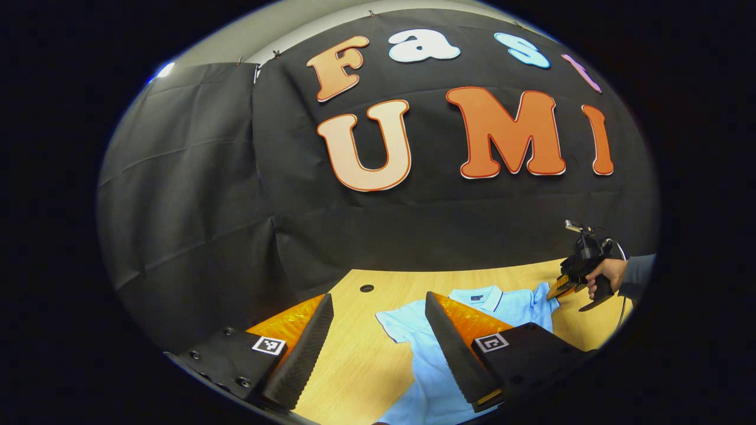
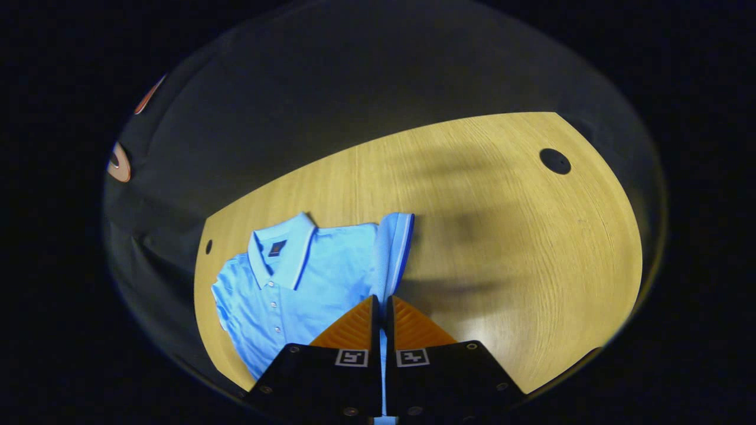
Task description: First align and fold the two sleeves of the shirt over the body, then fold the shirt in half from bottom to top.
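Light blue polo shirt [image 2: 295, 283] lies face up and flat on the wooden counter [image 2: 502, 248], collar [image 2: 283, 254] toward the booth wall. My right gripper [image 2: 383, 310] has its jaws pressed together on the shirt's sleeve [image 2: 393, 248]; a strip of blue fabric runs between them, so I read it as pinched, and the sleeve cuff looks lifted and turned in toward the collar. In the left gripper view that same gripper sits at the shirt's far sleeve, held by a hand [image 1: 605, 273]. My left gripper [image 1: 378, 345] has its jaws spread wide, nothing between them, near the shirt's other sleeve [image 1: 398, 324] and above it, not touching as far as I can tell.

Risks: thin pinch could slip mid-fold and drop the sleeve crooked; pulling too far would drag the whole shirt across the counter, since nothing pins the body; sleeve may land skewed off the collar line, spoiling the later bottom-to-top fold
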### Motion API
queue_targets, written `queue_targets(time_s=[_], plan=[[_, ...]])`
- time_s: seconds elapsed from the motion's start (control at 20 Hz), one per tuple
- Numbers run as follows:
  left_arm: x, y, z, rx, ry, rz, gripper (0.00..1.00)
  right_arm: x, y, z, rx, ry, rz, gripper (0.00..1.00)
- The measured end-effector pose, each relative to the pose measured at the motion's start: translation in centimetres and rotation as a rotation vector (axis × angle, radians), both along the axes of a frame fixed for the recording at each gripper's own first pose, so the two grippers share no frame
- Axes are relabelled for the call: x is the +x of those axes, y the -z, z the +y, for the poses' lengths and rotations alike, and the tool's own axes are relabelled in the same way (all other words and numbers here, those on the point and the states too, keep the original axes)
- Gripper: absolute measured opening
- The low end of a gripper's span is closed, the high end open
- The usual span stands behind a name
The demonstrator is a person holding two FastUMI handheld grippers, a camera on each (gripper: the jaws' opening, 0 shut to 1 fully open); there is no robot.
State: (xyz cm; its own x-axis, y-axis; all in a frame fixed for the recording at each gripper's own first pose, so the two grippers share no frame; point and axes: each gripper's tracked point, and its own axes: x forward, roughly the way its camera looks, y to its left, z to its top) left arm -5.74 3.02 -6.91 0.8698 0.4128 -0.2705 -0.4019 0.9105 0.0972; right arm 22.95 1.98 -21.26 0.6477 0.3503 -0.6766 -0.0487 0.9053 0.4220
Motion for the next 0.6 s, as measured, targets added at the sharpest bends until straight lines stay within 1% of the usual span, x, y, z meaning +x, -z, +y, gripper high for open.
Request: queue_targets(time_s=[0.15,0.25,0.4,0.45,0.5,0.55,0.6], plan=[[0.0,-0.5,0.8,0.002,-0.007,-0.010,1.00,-0.4,-1.4,2.7,0.019,-0.042,-0.025,0.03],[0.2,-0.2,1.4,-0.002,0.000,-0.009,1.00,-0.6,-1.8,4.4,0.005,-0.065,-0.048,0.03],[1.3,0.8,1.9,-0.031,0.040,-0.010,1.00,-1.3,-1.8,6.8,-0.018,-0.099,-0.058,0.03],[2.0,1.3,2.2,-0.045,0.057,-0.009,0.98,-1.4,-1.7,7.4,-0.023,-0.100,-0.054,0.03],[2.6,1.9,2.5,-0.060,0.074,-0.007,1.00,-1.8,-1.6,8.0,-0.023,-0.101,-0.048,0.05],[3.1,2.5,2.9,-0.080,0.095,-0.003,1.00,-2.1,-1.7,8.4,-0.033,-0.100,-0.044,0.06],[3.9,3.2,3.4,-0.105,0.116,0.004,1.00,-2.4,-1.7,8.6,-0.047,-0.100,-0.047,0.12]])
